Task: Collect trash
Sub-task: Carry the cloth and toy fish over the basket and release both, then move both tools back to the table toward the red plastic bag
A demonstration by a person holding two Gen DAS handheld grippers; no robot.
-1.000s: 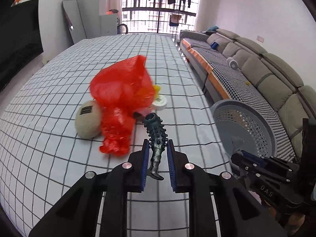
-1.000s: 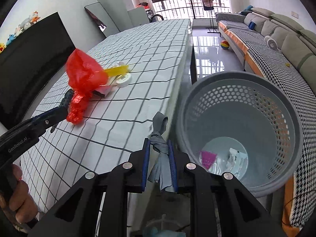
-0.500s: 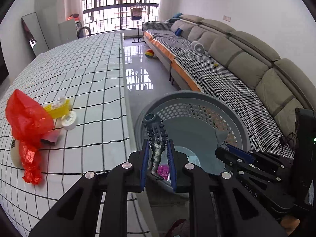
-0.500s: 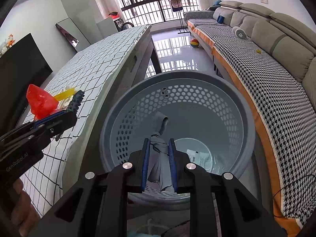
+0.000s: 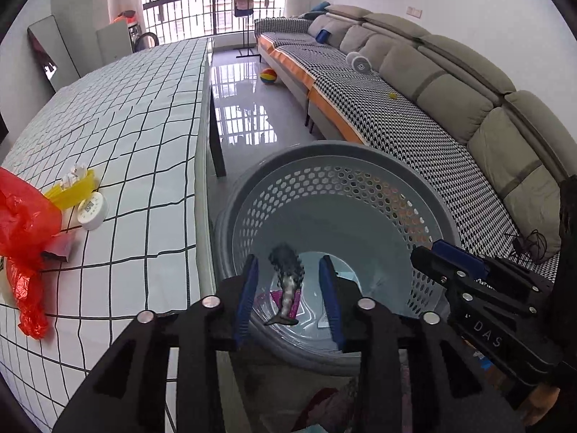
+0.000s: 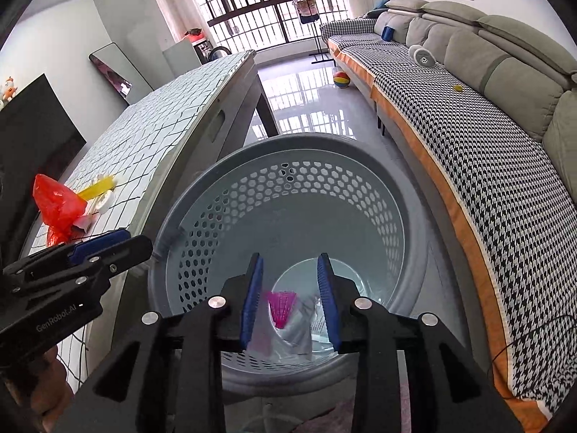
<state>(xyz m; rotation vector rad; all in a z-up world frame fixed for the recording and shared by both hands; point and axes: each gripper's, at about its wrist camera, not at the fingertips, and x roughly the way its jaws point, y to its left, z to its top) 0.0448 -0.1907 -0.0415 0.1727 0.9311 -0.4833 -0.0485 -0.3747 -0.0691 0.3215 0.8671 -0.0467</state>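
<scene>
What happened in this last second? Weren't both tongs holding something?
Both tongs swung from the table to above the grey basket and opened. The left tongs let go the spiky dark toy, now blurred between the open fingers; the right tongs dropped the grey cloth inside. The red bag and white disc stayed on the table.

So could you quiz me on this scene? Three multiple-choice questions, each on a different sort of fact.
1. Where is the grey basket?
A. on the sofa
B. on the floor beside the table
C. on the table

2. What colour is the crumpled plastic bag on the table?
A. red
B. green
C. black

3. How is the left gripper?
A. shut on a bottle
B. shut on a cloth
C. open, spiky dark toy loose between its fingers

Answers: 1 B, it stands below the table edge. 2 A, plainly red. 3 C, gaps show on both sides of the toy.
</scene>
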